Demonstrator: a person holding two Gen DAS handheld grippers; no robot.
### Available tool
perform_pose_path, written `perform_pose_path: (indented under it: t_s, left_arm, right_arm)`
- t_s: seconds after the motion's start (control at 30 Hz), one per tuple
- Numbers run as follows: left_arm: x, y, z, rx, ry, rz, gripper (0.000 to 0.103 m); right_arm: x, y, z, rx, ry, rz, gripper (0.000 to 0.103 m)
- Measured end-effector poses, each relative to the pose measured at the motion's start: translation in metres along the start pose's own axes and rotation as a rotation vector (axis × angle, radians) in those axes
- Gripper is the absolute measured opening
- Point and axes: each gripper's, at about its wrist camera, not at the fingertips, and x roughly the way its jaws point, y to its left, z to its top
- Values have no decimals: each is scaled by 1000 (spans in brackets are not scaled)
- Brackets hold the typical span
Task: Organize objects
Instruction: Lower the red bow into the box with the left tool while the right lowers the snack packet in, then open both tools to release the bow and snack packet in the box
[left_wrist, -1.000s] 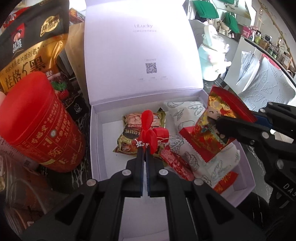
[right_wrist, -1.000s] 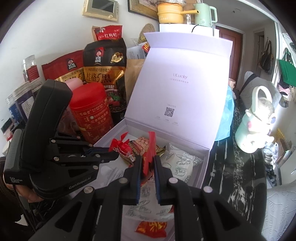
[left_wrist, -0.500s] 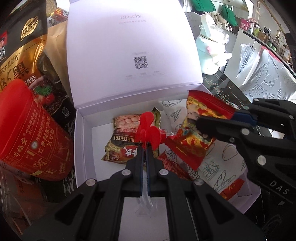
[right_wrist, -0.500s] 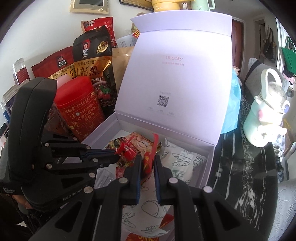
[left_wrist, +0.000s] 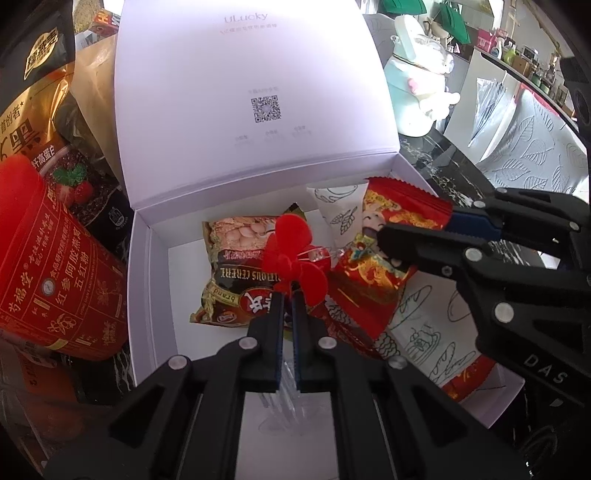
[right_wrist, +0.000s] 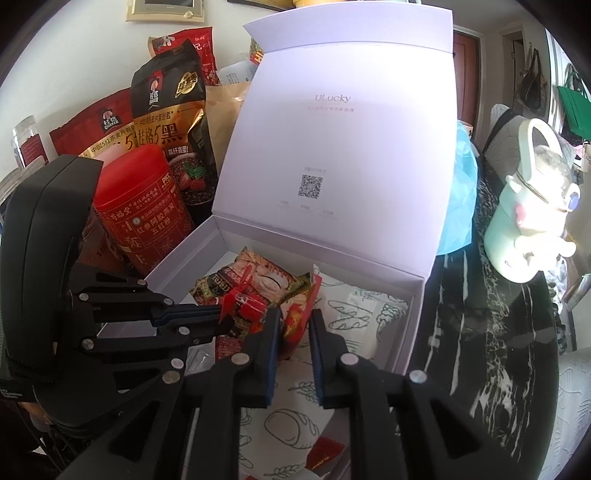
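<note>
**Both grippers over open white box, each with an item**

Left wrist view:
- Left gripper (left_wrist: 288, 295) near bottom centre, jaws closed tight on clear stem of red fan toy (left_wrist: 295, 258); red blades just past fingertips, clear handle showing below the fingers.
- Fan held above white box (left_wrist: 147, 295), over brown cereal packet (left_wrist: 236, 273) lying flat on box floor.
- Box lid (left_wrist: 251, 92) upright behind, QR code and "ULucky" print on inner face.
- Right gripper (left_wrist: 417, 236) in from right edge, jaws nearly closed, red snack packet (left_wrist: 373, 266) between them, packet tilted over right half of box.
- White pouches with line drawings (left_wrist: 432, 328) filling right side of box, under red packet.
- Red canister (left_wrist: 55, 266) just left of box, outside it; dark oat bags (left_wrist: 33, 110) behind it.
- Pale green kettle (left_wrist: 417, 81) well right of lid, on dark marble top (left_wrist: 436, 155).

Right wrist view:
- Right gripper (right_wrist: 293, 325) at bottom centre, fingers slightly apart, jaws opening; red snack packet (right_wrist: 297, 314) between them, edge-on, pad contact hard to tell.
- Left gripper (right_wrist: 221, 321) in from left, pinched on fan toy (right_wrist: 243, 306), red blades at its tip, just left of right fingers.
- Cereal packet (right_wrist: 258, 273) on box floor past both tips; white pouches (right_wrist: 354, 310) to right and below.
- Box (right_wrist: 413, 314) open, lid (right_wrist: 343, 147) standing.
- Red canister (right_wrist: 144, 206) and oat bags (right_wrist: 170, 110) left of box; kettle (right_wrist: 532, 221) far right on marble top (right_wrist: 498, 350); blue plastic bag (right_wrist: 458, 184) behind lid.
</note>
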Motion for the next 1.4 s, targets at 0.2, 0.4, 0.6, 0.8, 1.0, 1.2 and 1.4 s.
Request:
perform_pose_path:
  t_s: [0.2,0.4,0.6,0.8,1.0,1.2,1.4]
  left_arm:
    - [-7,2,-3,-20,-11,-26,3]
    - [-18,1,-6,-28,-30,-9,6]
    - [-32,0,-9,-39,-59,9,6]
    - [-45,-1,-4,-59,-88,21,6]
    - [-72,-4,-1,-71,-137,48,16]
    - [-104,-7,-5,-89,-213,97,64]
    - [-136,-9,-14,-100,-273,134,80]
  right_arm:
    - [-6,-1,-5,8,-16,-9,20]
    - [-14,2,-8,6,-20,-73,33]
    - [-28,-1,-12,42,-28,-114,39]
    - [-46,1,-13,56,-44,-160,47]
    - [-73,5,-10,63,-82,-206,54]
    - [-103,17,-7,54,-127,-228,62]
    - [-135,31,-7,63,-174,-268,72]
